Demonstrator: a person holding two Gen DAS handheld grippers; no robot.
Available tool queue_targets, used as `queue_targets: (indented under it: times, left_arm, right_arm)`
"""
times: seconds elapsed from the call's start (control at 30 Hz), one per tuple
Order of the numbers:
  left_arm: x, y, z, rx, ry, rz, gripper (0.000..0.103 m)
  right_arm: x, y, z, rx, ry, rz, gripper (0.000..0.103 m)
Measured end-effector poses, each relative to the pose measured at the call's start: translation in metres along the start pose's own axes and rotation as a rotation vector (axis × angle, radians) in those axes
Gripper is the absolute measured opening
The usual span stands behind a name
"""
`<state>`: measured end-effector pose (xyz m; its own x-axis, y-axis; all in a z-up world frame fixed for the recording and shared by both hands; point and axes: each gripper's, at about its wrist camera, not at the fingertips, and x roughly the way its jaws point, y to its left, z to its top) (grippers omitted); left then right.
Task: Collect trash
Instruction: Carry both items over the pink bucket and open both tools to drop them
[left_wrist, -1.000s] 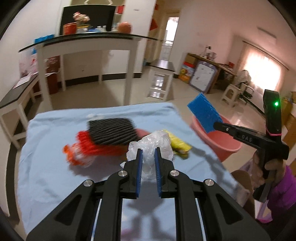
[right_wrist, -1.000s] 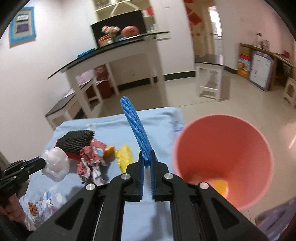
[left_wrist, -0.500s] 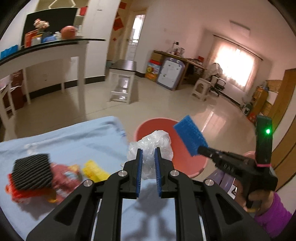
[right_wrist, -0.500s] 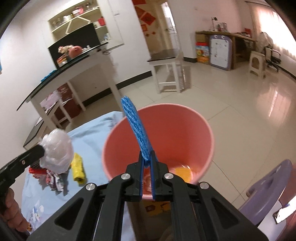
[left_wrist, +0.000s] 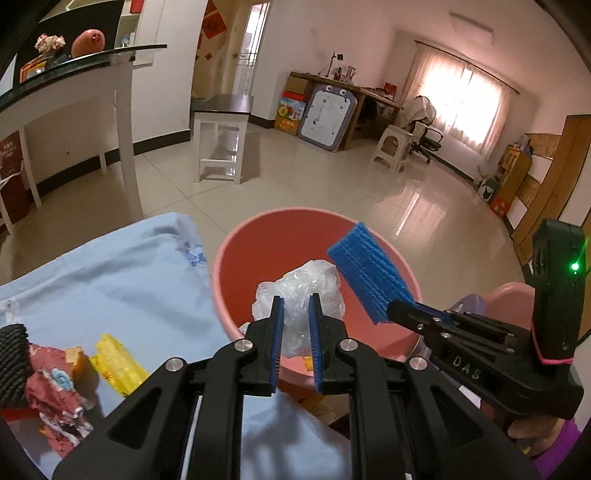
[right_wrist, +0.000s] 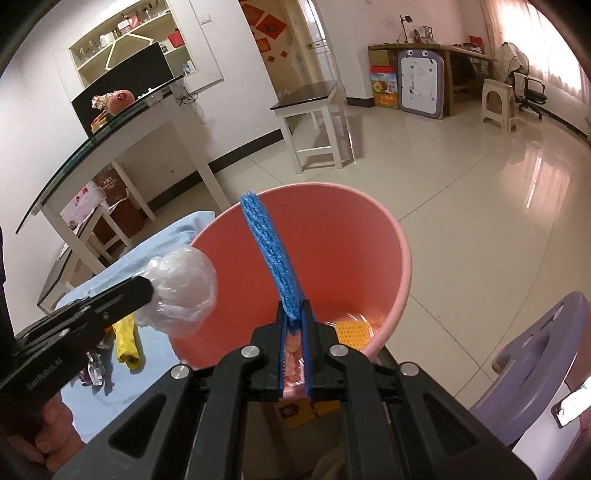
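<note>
The left gripper (left_wrist: 295, 325) is clenching a crumpled plastic bag (left_wrist: 301, 295), light and slippery, while the right gripper (right_wrist: 293, 325) is pinching a soft blue sponge (right_wrist: 269, 251) by its lower edge, both over the pink bucket (right_wrist: 400, 273).

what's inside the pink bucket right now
At the bottom of the pink bucket lies a yellow mesh piece with some pinkish scraps; the right gripper hides the rest.

A home's living room: glossy beige floor tiles (left_wrist: 332, 173), a white glass-topped console table (right_wrist: 122, 136), a curtained bright window (left_wrist: 465, 103), a child's purple-framed drawing board (left_wrist: 327, 116), red paper door decorations (right_wrist: 269, 27), and a black swivel office chair (left_wrist: 426, 138).
</note>
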<state>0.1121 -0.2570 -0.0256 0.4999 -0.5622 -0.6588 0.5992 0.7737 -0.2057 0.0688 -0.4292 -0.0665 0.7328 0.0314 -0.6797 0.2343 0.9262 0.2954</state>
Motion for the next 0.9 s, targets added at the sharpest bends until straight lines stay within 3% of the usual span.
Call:
queue_targets:
  times: [0.1, 0.17, 0.2, 0.4, 0.9]
  left_arm:
    - [0.002, -0.004, 0.001, 0.004, 0.004, -0.023, 0.021]
    - [0.005, -0.001, 0.004, 0.006, 0.002, -0.030, 0.031]
    - [0.004, -0.001, 0.004, 0.006, -0.003, -0.034, 0.032]
    - [-0.009, 0.002, 0.005, -0.006, -0.027, -0.032, 0.033]
    - [-0.053, 0.027, -0.018, -0.072, -0.054, 0.059, 0.033]
  right_arm:
    - [0.003, 0.006, 0.002, -0.005, 0.000, -0.007, 0.014]
    - [0.001, 0.007, 0.003, -0.008, -0.006, -0.012, 0.031]
    - [0.000, 0.008, 0.002, -0.009, -0.014, -0.018, 0.032]
    - [-0.007, 0.012, 0.003, -0.021, -0.030, -0.010, 0.033]
    - [-0.022, 0.056, -0.017, -0.091, -0.048, 0.092, 0.036]
